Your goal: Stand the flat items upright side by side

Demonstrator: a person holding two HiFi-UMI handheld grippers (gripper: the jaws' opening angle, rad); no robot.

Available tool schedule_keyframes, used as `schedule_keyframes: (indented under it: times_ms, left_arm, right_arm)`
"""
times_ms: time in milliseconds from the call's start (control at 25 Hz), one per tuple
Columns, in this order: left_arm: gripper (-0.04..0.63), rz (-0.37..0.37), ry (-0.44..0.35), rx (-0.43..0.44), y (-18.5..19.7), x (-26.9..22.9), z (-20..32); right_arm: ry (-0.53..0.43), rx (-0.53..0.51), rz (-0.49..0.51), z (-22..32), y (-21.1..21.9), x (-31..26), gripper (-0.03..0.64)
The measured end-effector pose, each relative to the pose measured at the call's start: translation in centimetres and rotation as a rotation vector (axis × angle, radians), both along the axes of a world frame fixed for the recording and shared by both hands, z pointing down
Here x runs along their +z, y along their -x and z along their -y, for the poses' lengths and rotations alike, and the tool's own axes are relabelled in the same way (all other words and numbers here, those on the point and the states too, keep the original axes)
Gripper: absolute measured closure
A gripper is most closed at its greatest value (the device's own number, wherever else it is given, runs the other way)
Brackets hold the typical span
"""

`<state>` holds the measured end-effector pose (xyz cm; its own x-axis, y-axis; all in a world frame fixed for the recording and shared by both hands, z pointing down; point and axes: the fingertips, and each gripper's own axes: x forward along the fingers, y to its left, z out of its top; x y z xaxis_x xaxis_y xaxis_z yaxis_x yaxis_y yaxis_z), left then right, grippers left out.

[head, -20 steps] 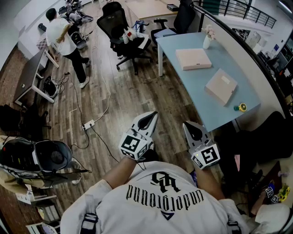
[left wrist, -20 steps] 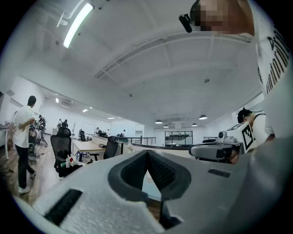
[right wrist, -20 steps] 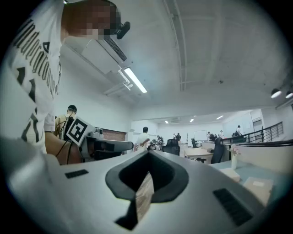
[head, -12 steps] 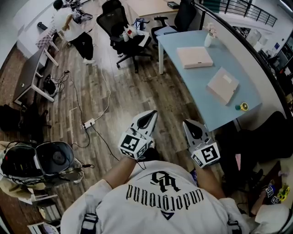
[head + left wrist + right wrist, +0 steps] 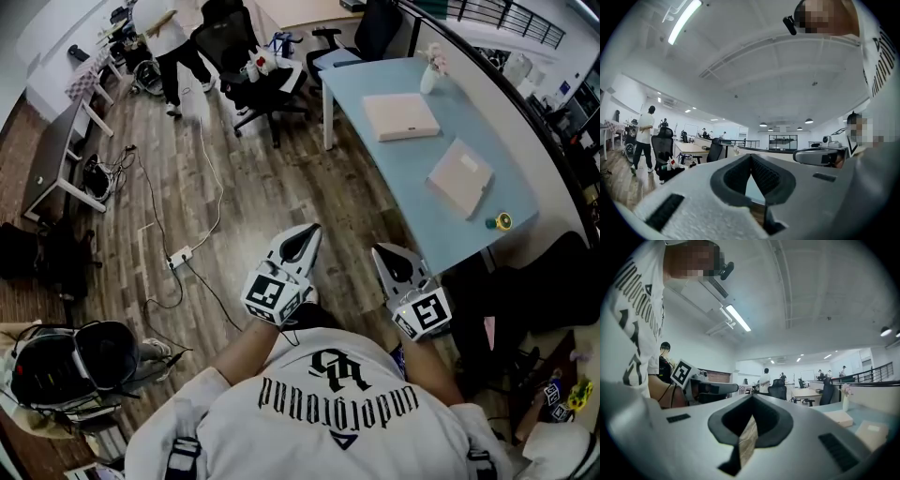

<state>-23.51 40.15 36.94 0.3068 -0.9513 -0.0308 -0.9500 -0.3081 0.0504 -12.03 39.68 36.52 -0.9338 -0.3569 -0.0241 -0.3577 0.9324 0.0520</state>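
Two flat beige items lie on a light blue table (image 5: 403, 169): one (image 5: 401, 116) toward the far end, the other (image 5: 459, 176) nearer, turned at an angle. Both show low at the right of the right gripper view, the far one (image 5: 839, 417) and the near one (image 5: 871, 433). My left gripper (image 5: 309, 231) and right gripper (image 5: 382, 251) are held close to my chest over the wooden floor, well short of the table. Each is shut with nothing between its jaws, as the left gripper (image 5: 751, 157) and right gripper (image 5: 752, 397) show in their own views.
A small white vase (image 5: 431, 77) stands at the table's far end, and a yellow and teal object (image 5: 499, 222) sits near its front corner. Black office chairs (image 5: 248, 66) stand left of the table. A power strip (image 5: 180, 256) with cables lies on the floor. A person (image 5: 173, 37) stands far back.
The person at the back has walked to the right. The head view has shifted slightly, with the gear at lower left sliding down. Both grippers stay shut in place.
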Motion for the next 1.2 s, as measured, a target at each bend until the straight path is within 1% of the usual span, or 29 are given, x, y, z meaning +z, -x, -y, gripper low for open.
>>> schedule_keyframes:
  times_ms: [120,160,200,240,400,480,520,640,760,840,1040,1200]
  left_arm:
    - [0.591,-0.01,0.006,0.009,1.8,0.3,2.4]
    - [0.564,-0.014,0.008,0.017,2.3,0.5,3.4]
    - [0.492,-0.017,0.011,0.027,2.8,0.6,4.5]
    - [0.458,-0.018,0.013,0.037,3.3,0.6,5.6]
    - [0.319,0.009,0.026,0.077,5.5,0.3,9.7]
    - [0.285,0.019,0.043,0.109,6.5,0.2,11.4]
    - [0.273,0.026,0.048,0.126,6.9,0.1,12.2]
    - [0.27,0.042,0.044,0.16,7.9,-0.2,14.1]
    - [0.27,0.034,0.038,0.177,8.7,-0.4,16.1]
    - [0.27,0.031,0.044,0.197,8.4,-0.1,17.0]
    - [0.27,0.028,0.064,0.253,5.9,0.9,20.3]
    - [0.27,0.019,0.077,0.311,2.6,1.2,23.6]
  right_arm:
    - [0.008,0.012,0.0,2.2,1.9,0.3,0.609]
    - [0.012,0.025,-0.001,3.2,2.4,0.4,0.609]
    - [0.023,0.038,-0.004,4.2,3.0,0.6,0.556]
    - [0.037,0.05,-0.009,5.4,3.5,0.8,0.453]
    - [0.063,0.117,-0.009,9.5,5.5,0.9,0.37]
    - [0.058,0.154,-0.009,11.1,6.5,0.3,0.329]
    - [0.055,0.169,-0.01,11.8,6.9,0.1,0.32]
    - [0.052,0.205,-0.009,13.5,7.9,-0.2,0.318]
    - [0.078,0.237,-0.01,14.9,8.4,0.1,0.316]
    - [0.093,0.258,-0.017,15.5,8.2,0.5,0.316]
    - [0.105,0.316,-0.024,18.3,5.8,1.2,0.316]
    - [0.104,0.359,-0.023,21.3,2.6,1.7,0.316]
